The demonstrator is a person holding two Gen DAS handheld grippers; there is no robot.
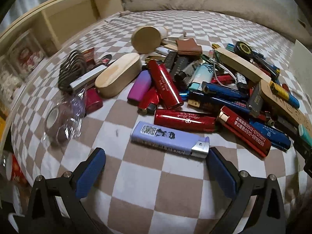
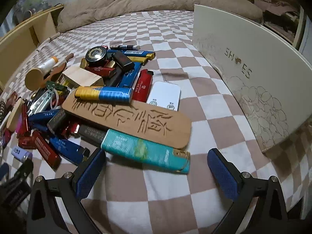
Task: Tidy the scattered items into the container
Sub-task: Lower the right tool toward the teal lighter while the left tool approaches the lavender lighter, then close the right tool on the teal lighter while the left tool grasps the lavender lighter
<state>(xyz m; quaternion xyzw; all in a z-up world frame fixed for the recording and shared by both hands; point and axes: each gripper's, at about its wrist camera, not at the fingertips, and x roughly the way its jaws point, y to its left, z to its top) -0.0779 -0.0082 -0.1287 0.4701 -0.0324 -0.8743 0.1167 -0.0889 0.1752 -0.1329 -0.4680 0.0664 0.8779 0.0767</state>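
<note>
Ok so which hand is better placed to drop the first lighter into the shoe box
Right. The right gripper is open around the teal lighter, and the shoe box stands just to its right. The left gripper faces the lavender lighter, farther from the box.

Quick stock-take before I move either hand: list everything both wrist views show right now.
lighter pile: dozens, mostly red and blue, heaped mid-bed
lilac lighter: one, nearest left fingers
teal lighter: one, nearest right fingers
carved wooden plaque: one, tan, atop pile
oval wooden case: one, pale, left of pile
shoe box: one, white, right
checked bedsheet: beige and white, underneath
left hand-held gripper: open, empty
right hand-held gripper: open, empty
</note>
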